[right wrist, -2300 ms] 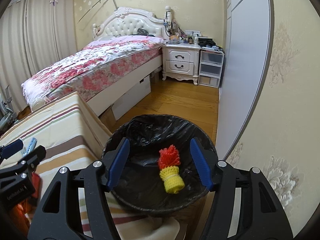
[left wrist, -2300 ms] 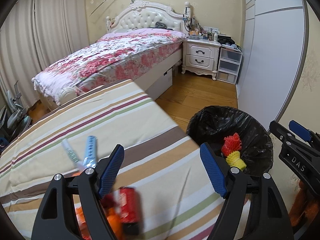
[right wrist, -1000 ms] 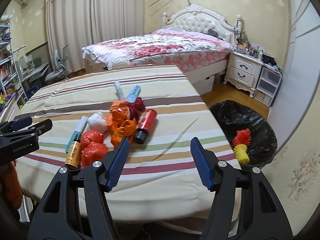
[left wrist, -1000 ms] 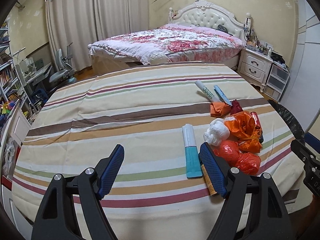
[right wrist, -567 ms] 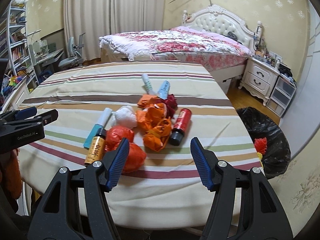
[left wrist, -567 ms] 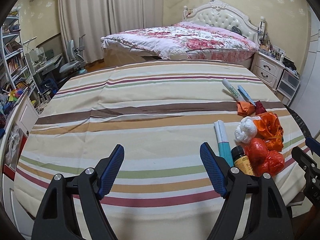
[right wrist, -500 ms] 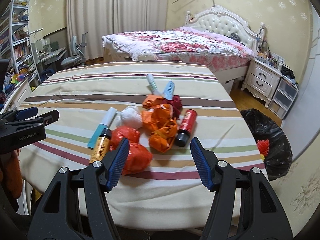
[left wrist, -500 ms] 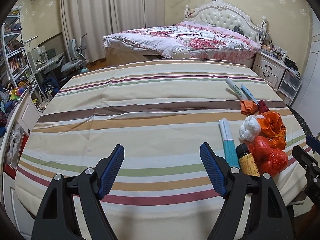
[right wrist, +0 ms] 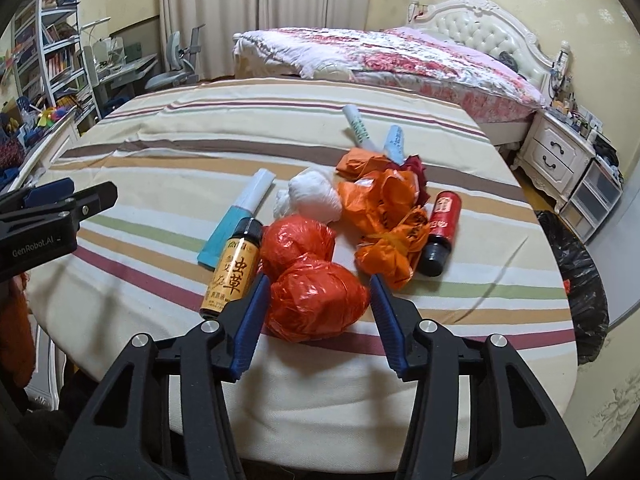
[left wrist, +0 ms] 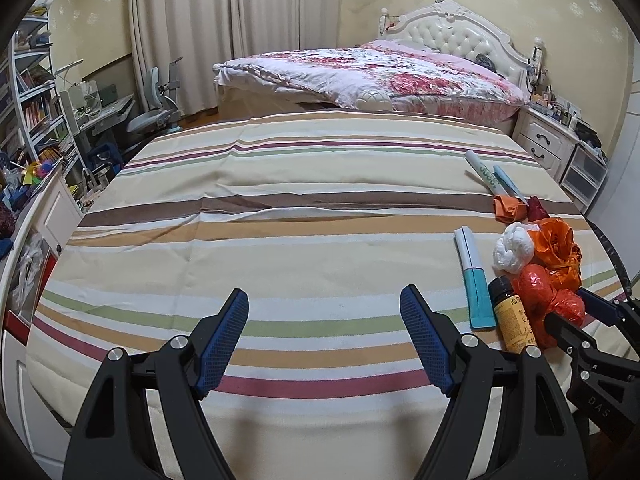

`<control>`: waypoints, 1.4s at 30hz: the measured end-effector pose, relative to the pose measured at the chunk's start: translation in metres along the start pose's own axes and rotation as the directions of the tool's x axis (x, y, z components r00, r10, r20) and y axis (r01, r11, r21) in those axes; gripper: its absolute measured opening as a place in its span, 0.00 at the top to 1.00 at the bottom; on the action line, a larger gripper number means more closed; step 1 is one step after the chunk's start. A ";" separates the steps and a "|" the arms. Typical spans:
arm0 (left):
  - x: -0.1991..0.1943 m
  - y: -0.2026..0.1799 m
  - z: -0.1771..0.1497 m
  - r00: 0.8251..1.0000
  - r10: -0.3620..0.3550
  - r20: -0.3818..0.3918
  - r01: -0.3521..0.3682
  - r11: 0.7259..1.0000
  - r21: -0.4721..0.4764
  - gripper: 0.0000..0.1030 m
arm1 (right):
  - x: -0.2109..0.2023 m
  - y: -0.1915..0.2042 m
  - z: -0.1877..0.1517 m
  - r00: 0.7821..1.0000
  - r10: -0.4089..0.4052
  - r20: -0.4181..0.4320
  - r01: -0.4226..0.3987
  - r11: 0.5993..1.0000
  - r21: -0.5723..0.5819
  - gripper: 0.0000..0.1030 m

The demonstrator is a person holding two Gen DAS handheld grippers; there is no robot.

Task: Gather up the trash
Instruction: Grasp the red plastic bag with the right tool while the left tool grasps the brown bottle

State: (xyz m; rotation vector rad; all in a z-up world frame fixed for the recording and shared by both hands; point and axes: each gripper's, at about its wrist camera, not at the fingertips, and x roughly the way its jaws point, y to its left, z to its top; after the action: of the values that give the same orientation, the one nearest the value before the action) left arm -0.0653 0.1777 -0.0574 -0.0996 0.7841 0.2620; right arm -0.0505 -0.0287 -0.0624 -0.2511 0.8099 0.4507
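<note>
A pile of trash lies on the striped tablecloth [right wrist: 180, 152]. Nearest me is a crumpled red plastic ball [right wrist: 316, 304], sitting between the blue pads of my right gripper [right wrist: 316, 288]. Its jaws are closing and stand just beside the ball's sides. Behind it are a second red ball [right wrist: 298, 240], a yellow-labelled bottle [right wrist: 236, 268], a white wad [right wrist: 316, 196], orange bags [right wrist: 384, 208], a red can [right wrist: 442, 228] and a teal tube [right wrist: 236, 220]. My left gripper [left wrist: 324, 304] hangs open over bare cloth, left of the pile [left wrist: 536, 284].
A black-lined bin [right wrist: 576, 272] stands on the floor past the table's right edge. Two more tubes [right wrist: 358, 126] lie farther back. A bed [left wrist: 380, 68], nightstand [left wrist: 548, 148], and shelves and desk [left wrist: 36, 112] surround the table.
My right gripper has come lower and closer to the pile, and its jaws have narrowed around the near red ball. My left gripper has drifted slightly, still open.
</note>
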 end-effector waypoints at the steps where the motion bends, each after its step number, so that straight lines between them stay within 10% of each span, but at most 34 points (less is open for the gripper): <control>1: 0.000 -0.001 0.000 1.000 -0.001 -0.001 0.001 1.000 0.001 0.26 | 0.001 0.002 -0.001 1.000 0.005 -0.001 -0.005 1.000 -0.009 0.57; 17: -0.002 -0.029 0.006 0.999 -0.043 -0.001 0.043 0.998 0.037 0.26 | -0.031 -0.004 0.001 0.992 -0.050 0.112 0.054 0.998 -0.036 0.63; 33: 0.002 -0.088 0.006 0.993 -0.113 -0.045 0.119 0.982 0.144 0.27 | -0.053 -0.096 -0.010 0.972 -0.180 0.151 0.148 0.968 0.200 0.63; 42: 0.012 -0.115 0.001 0.992 -0.100 -0.082 0.114 0.974 0.198 0.44 | -0.040 -0.135 -0.032 0.975 -0.195 0.105 0.156 0.940 0.302 0.63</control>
State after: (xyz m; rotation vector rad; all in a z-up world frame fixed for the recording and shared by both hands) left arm -0.0259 0.0698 -0.0661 0.0405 0.8696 0.0755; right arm -0.0305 -0.1709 -0.0479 -0.0160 0.7050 0.1725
